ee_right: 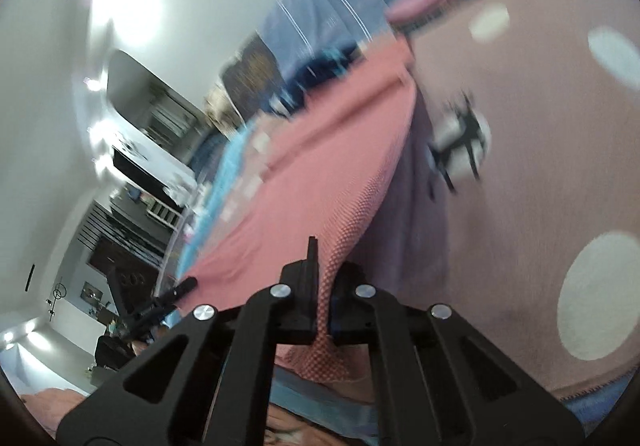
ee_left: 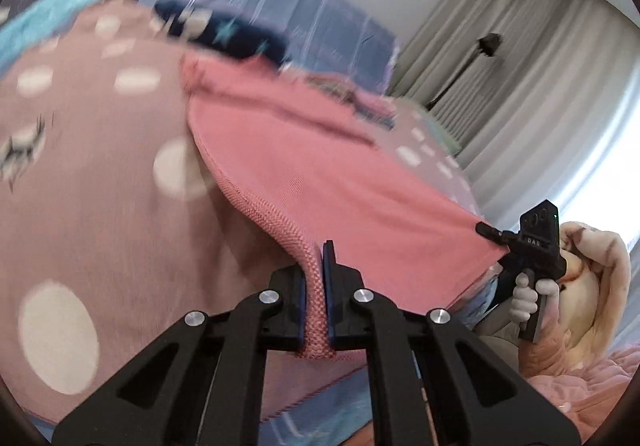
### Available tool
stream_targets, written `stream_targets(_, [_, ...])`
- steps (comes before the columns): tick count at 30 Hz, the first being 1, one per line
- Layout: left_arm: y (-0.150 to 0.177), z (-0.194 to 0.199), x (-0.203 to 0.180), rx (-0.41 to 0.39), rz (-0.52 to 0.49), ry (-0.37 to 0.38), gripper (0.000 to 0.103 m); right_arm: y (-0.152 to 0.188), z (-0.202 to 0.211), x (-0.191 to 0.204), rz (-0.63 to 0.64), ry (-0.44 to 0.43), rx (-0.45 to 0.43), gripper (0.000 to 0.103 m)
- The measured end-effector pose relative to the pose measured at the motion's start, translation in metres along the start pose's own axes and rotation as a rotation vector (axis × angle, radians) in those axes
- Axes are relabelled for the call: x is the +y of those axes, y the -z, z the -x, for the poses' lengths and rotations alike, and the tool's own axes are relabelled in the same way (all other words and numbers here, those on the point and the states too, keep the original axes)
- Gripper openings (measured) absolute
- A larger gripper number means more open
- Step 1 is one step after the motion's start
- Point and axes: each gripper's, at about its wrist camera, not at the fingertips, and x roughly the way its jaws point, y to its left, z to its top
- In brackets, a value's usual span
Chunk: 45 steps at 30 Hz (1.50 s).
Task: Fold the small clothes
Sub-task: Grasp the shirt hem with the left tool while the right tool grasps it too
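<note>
A coral-pink knit garment [ee_left: 320, 166] hangs stretched between both grippers above the bed. My left gripper [ee_left: 316, 274] is shut on its ribbed hem, which runs down between the pads. At the garment's far right corner, the right gripper [ee_left: 486, 229] pinches the cloth, held by a gloved hand [ee_left: 528, 294]. In the right wrist view the same garment [ee_right: 312, 174] spreads away to the left, and my right gripper [ee_right: 324, 274] is shut on its ribbed edge. The left gripper [ee_right: 188, 284] shows small at the garment's other corner.
Under the garment lies a dusty-pink bedspread [ee_left: 100, 206] with white dots. A dark blue piece of clothing [ee_left: 224, 32] lies at the back near a blue striped sheet [ee_left: 320, 6]. Grey curtains [ee_left: 520, 66] and a thin black stand [ee_left: 480, 54] are at the right.
</note>
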Motion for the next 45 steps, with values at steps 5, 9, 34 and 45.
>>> stream_targets(5, [-0.011,0.059,-0.032,-0.121,-0.053,0.037,0.006,-0.004,0.060,0.051,0.109,-0.052,-0.123,0.003])
stream_targets(9, [-0.003,0.083,-0.058,-0.156,-0.167,-0.010,0.007,0.006,0.080,0.074,0.230,0.059,-0.154,0.006])
stream_targets(34, [-0.130,-0.043,-0.013,-0.140,-0.194,-0.201,0.007,-0.110,-0.052,0.023,0.218,0.192,-0.187,0.006])
stream_targets(45, [-0.192,-0.159,0.063,-0.029,-0.134,-0.309,0.007,-0.183,-0.163,-0.030,0.205,0.282,-0.074,0.007])
